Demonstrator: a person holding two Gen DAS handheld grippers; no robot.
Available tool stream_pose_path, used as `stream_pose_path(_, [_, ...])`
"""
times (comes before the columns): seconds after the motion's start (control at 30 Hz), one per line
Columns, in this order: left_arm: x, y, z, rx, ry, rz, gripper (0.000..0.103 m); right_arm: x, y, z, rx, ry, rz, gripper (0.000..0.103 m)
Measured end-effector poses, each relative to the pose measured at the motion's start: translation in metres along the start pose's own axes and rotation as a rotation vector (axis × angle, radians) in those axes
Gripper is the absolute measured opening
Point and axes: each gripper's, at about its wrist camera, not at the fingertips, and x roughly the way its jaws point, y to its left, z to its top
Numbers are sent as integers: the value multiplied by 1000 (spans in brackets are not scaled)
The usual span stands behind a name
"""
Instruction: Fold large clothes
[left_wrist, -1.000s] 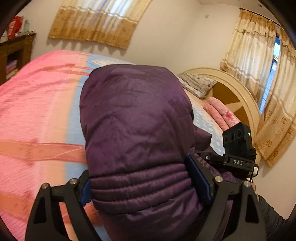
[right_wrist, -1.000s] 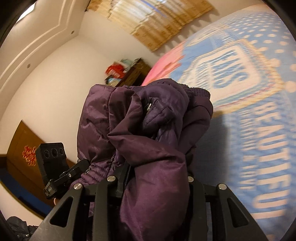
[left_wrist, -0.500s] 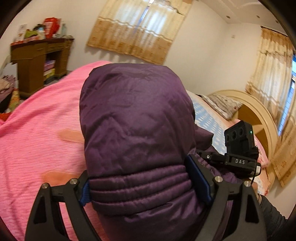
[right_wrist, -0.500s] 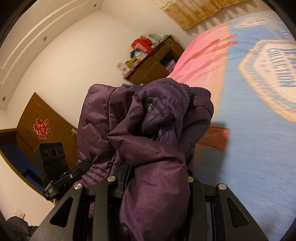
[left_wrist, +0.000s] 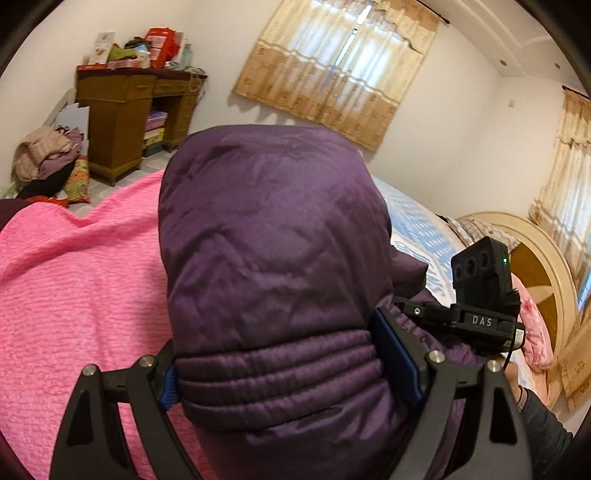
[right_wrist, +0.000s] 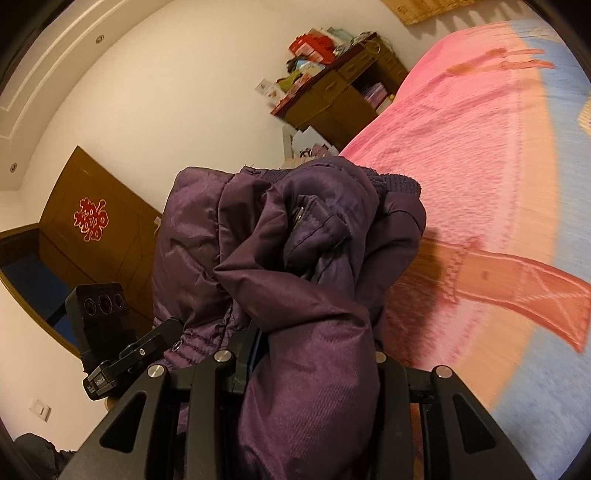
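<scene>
A bundled purple padded jacket (left_wrist: 273, 251) fills the left wrist view, held above the bed. My left gripper (left_wrist: 291, 369) is shut on its ribbed hem band. In the right wrist view the same jacket (right_wrist: 295, 258) bulges up in folds, and my right gripper (right_wrist: 306, 373) is shut on a thick bunch of its fabric. The right gripper's body (left_wrist: 480, 295) shows just right of the jacket in the left wrist view. The left gripper's body (right_wrist: 103, 325) shows at the lower left of the right wrist view. The fingertips are hidden by cloth.
The bed has a pink blanket (left_wrist: 74, 288) and a blue patterned cover (right_wrist: 565, 110). A wooden desk (left_wrist: 125, 110) with boxes stands by the wall, with a pile of clothes (left_wrist: 48, 162) on the floor. A curved headboard (left_wrist: 535, 258) is at the right. A brown door (right_wrist: 92, 236) is behind.
Both grippers, still holding the jacket, have swung toward the foot of the bed. The desk and floor pile have come into view and the blue cover has slid away.
</scene>
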Motion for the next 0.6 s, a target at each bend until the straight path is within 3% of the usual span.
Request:
stream_pose_path(0.47, [7, 50, -10, -91, 25, 3, 91, 48, 2, 13, -20, 69, -30, 35])
stream_pose_path(0.6, [6, 64, -20, -104, 34, 41, 100, 59, 3, 14, -30, 92, -68, 37])
